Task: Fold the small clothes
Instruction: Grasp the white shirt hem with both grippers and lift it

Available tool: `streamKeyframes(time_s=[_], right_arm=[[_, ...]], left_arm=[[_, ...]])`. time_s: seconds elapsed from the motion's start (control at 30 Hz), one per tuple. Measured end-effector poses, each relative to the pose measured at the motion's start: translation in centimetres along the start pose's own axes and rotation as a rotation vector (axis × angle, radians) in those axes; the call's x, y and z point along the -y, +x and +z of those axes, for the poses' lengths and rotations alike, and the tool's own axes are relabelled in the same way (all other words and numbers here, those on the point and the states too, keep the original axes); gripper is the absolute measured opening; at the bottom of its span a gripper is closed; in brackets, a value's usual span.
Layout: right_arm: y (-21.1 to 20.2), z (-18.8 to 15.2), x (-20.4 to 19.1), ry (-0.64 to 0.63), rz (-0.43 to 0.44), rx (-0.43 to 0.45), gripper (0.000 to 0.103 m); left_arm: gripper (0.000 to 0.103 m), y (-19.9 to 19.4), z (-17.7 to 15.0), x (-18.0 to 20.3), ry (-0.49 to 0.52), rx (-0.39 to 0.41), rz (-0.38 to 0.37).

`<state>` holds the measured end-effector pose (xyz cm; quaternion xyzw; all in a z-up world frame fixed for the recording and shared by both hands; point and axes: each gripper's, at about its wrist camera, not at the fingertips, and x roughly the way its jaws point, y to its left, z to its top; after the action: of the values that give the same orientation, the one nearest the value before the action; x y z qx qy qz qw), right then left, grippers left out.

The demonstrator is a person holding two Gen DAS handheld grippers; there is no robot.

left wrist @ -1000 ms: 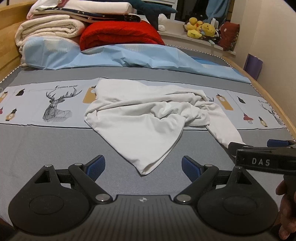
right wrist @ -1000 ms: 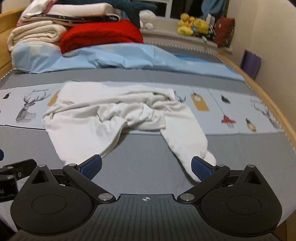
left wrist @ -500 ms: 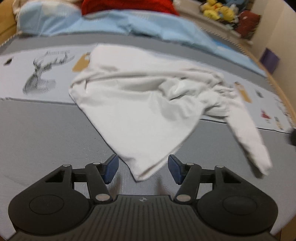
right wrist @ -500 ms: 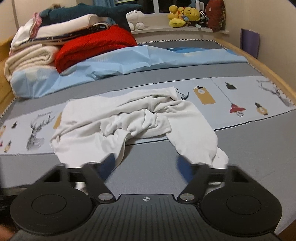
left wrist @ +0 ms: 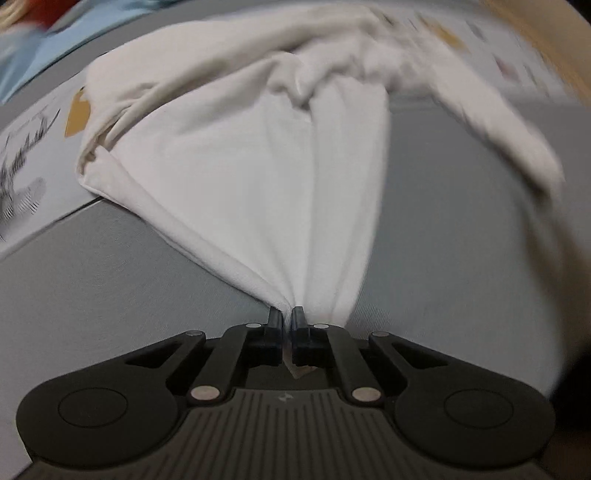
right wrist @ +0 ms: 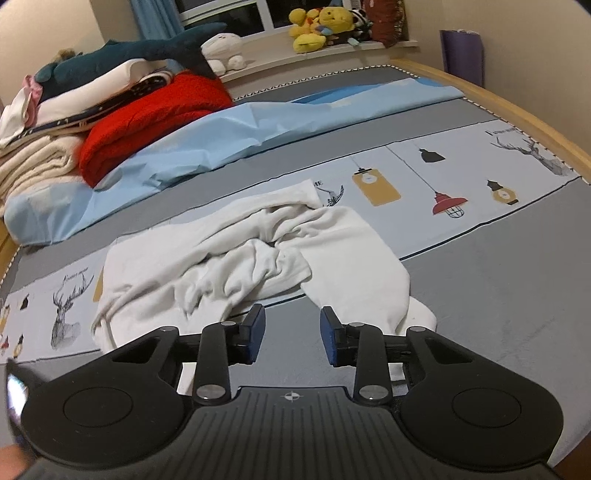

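A crumpled white garment [left wrist: 258, 155] lies on the grey bedspread [left wrist: 443, 229]. My left gripper [left wrist: 287, 314] is shut on its near pointed corner, and the cloth fans out from the pinch; a scrap of it shows behind the pads. In the right wrist view the same white garment [right wrist: 251, 258] is bunched in the middle, with a sleeve [right wrist: 369, 266] running down to the right. My right gripper [right wrist: 291, 325] hovers over bare grey spread between the bunch and the sleeve. Its jaws are closing, still apart, with nothing between them.
A red blanket [right wrist: 147, 122], a light blue sheet [right wrist: 229, 136] and stacked folded linens [right wrist: 33, 162] fill the back of the bed. Plush toys [right wrist: 317, 26] sit on the window ledge. A wooden bed rail [right wrist: 517, 118] runs along the right.
My left gripper dropped onto the garment's near corner and shut on it. My right gripper rolled, shifted left across the bed, and its jaws narrowed.
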<state>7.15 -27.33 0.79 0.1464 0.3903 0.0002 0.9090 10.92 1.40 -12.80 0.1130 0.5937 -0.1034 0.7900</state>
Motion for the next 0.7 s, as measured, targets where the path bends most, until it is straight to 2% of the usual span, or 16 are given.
streamKeyframes(time_s=[0.1, 0.17, 0.2, 0.23, 0.27, 0.37, 0.4, 0.5, 0.53, 0.6, 0.7], right_arm=[[-0.5, 0.6, 0.6, 0.008, 0.006, 0.012, 0.035], [-0.7, 1.2, 0.8, -0.015, 0.012, 0.021, 0.035], [-0.7, 1.6, 1.0, -0.025, 0.015, 0.025, 0.035], [-0.5, 2.1, 1.1, -0.033, 0.021, 0.025, 0.035], [-0.2, 2.4, 1.2, -0.045, 0.034, 0.021, 0.036], [2.1, 3.2, 0.9, -0.120, 0.061, -0.016, 0.036], [3.0, 3.3, 0.6, -0.139, 0.072, -0.036, 0.036], [6.8, 2.7, -0.1, -0.169, 0.090, -0.131, 0.036], [8.0, 2.6, -0.5, -0.177, 0.093, -0.156, 0.036], [10.3, 2.1, -1.7, -0.216, 0.096, -0.190, 0.036], [13.5, 1.6, -3.0, -0.247, 0.078, -0.216, 0.037]], left_arm=[[0.004, -1.0, -4.2, -2.9, 0.187, -0.153, 0.010], [0.001, -1.3, -7.5, -5.1, 0.330, -0.230, 0.109], [0.001, -1.5, -8.5, -6.1, 0.352, -0.236, 0.147], [0.001, -2.1, -9.1, -7.4, 0.327, -0.216, 0.147], [0.003, -2.9, -9.3, -8.9, 0.256, -0.173, 0.104], [0.010, -5.3, -9.4, -13.7, -0.065, 0.022, -0.088], [0.011, -5.7, -9.3, -15.0, -0.137, 0.042, -0.118], [0.011, -6.1, -8.5, -16.9, -0.224, 0.096, -0.058], [0.012, -6.1, -7.9, -17.3, -0.259, 0.092, -0.062], [0.013, -5.6, -7.2, -17.0, -0.287, 0.063, -0.073], [0.025, -4.6, -7.1, -15.8, -0.254, 0.003, -0.042]])
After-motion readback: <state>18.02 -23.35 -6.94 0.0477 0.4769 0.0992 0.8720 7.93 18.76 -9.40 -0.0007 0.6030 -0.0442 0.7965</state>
